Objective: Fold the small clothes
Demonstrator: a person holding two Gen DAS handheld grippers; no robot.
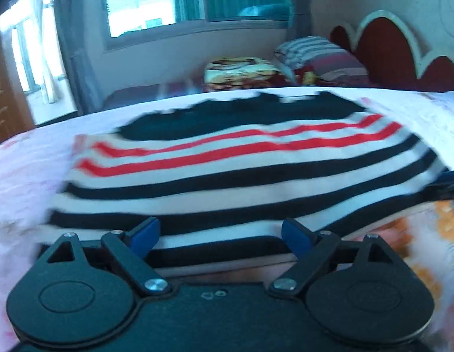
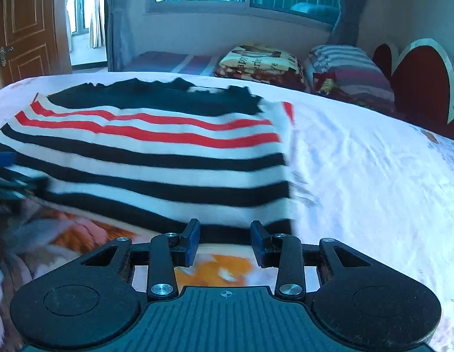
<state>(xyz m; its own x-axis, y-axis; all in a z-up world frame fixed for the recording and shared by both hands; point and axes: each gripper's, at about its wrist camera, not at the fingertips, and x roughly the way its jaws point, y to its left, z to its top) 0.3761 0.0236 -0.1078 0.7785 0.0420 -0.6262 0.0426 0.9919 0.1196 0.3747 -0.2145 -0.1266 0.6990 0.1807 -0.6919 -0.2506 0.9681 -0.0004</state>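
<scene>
A small striped sweater [image 1: 227, 164] lies flat on the bed, white with black and red stripes and a dark top part at the far end; it also shows in the right wrist view [image 2: 156, 152]. My left gripper [image 1: 221, 236] is open, its blue pads [image 1: 146, 234] wide apart at the sweater's near hem. My right gripper [image 2: 225, 243] is open with a narrower gap, at the near right corner of the hem. Neither holds cloth. The other gripper shows as a dark blurred shape at the left edge of the right wrist view [image 2: 9, 176].
A white and pink sheet [image 2: 359, 176] covers the bed, with an orange floral patch [image 2: 215, 267] near me. A folded printed blanket [image 2: 259, 61] and striped pillow [image 2: 350, 67] lie at the far side by the red headboard [image 2: 414, 88]. A door [image 2: 24, 26] stands far left.
</scene>
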